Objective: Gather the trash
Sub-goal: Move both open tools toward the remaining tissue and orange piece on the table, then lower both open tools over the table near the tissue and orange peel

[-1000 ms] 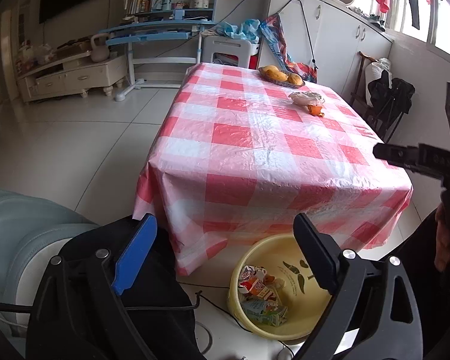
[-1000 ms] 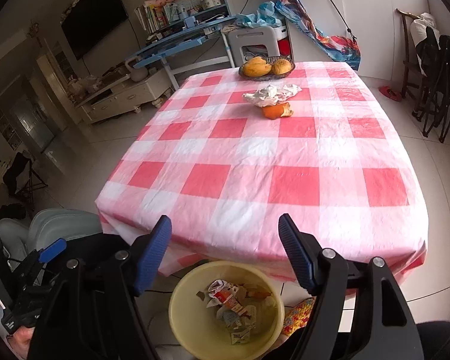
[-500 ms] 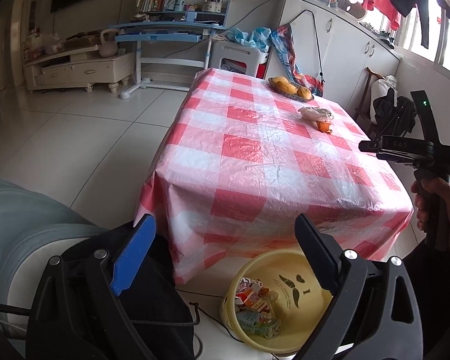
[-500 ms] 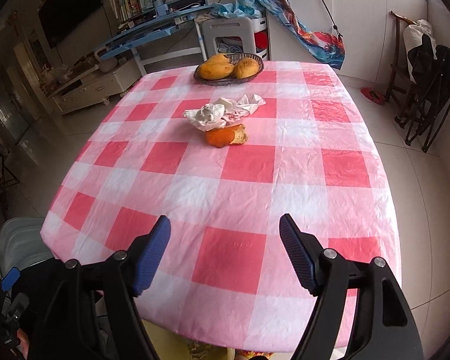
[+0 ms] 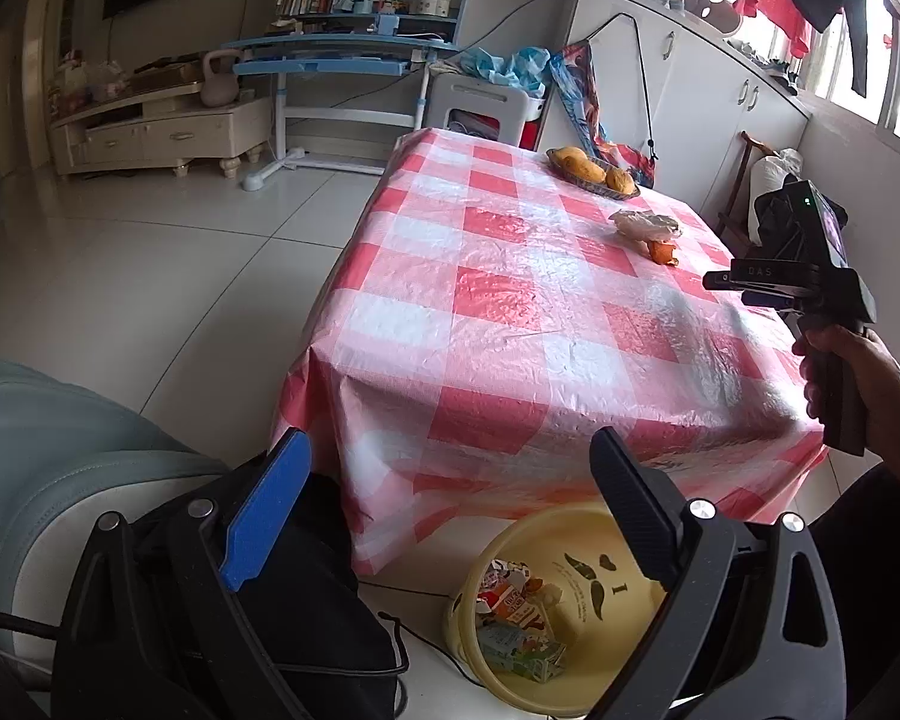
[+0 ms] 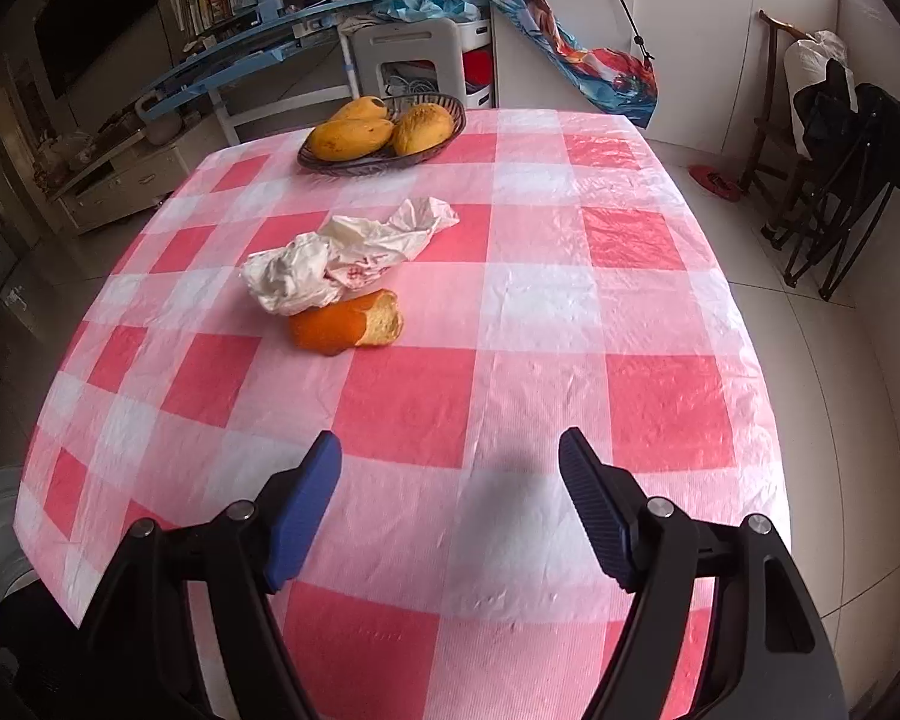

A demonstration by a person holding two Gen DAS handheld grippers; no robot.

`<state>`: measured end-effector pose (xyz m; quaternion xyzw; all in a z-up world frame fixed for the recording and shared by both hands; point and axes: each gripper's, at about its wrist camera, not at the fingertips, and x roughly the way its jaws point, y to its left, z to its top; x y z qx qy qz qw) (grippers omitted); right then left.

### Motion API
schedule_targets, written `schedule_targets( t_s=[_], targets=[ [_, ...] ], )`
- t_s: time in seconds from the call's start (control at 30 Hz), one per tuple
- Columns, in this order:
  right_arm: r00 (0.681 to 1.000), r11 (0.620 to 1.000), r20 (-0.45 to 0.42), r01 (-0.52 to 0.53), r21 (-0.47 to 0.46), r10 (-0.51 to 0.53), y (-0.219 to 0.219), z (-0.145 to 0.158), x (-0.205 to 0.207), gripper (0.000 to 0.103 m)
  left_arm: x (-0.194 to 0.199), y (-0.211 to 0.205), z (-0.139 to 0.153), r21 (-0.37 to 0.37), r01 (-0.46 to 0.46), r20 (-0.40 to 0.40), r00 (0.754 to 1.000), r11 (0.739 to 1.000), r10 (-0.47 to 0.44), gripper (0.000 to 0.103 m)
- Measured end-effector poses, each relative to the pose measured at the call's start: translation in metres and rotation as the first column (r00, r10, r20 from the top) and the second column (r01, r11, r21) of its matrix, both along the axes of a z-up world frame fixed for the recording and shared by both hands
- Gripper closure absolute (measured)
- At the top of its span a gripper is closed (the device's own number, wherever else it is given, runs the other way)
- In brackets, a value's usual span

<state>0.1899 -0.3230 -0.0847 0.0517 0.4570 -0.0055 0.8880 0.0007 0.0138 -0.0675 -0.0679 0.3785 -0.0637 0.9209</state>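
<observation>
Trash, a crumpled wrapper [image 6: 354,252] touching an orange peel [image 6: 348,327], lies mid-worktop [image 6: 660,396]. The right tool [image 6: 450,498], spread wide and empty, should be lowered over one piece and closed; the left tool [image 5: 450,516] is held wide above the yellow basin [image 5: 510,684].

Counter [image 6: 534,312] layout: basket of fruit [image 6: 384,135] at the far end. Crumpled plastic bag [image 6: 342,258] near the middle, in front of the basket. Orange peel [image 6: 348,324] touching the bag's near edge. Basin [image 5: 576,606] on the floor below the counter's near edge, packaging scraps [image 5: 516,618] inside it. Right gripper [image 6: 450,516] above the counter's near end, behind it the peel and bag.
</observation>
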Motion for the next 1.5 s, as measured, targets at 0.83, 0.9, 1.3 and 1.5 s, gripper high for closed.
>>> schedule_targets(
  t_s=[0.83,0.9,1.3,1.5],
  targets=[
    [0.999,0.994,-0.027,-0.019,-0.106,0.017,0.002,-0.016,0.043,0.008,0.004,0.0,0.006,-0.027,0.015,-0.054,0.998,1.0,-0.016,0.012],
    [0.999,0.994,-0.027,-0.019,-0.107,0.016,0.002,-0.016,0.043,0.008,0.0,0.004,0.029,-0.042,0.009,-0.03,1.0,0.999,-0.011,0.012],
    [0.999,0.994,-0.027,-0.019,-0.104,0.016,0.003,-0.017,0.044,0.007,-0.028,0.033,0.106,-0.088,-0.024,0.109,0.993,0.996,0.034,0.007],
    [0.999,0.994,-0.027,-0.02,-0.104,0.017,0.003,-0.017,0.044,0.007,-0.02,0.022,0.102,-0.024,-0.075,0.145,0.986,0.997,0.077,0.007]
  ],
)
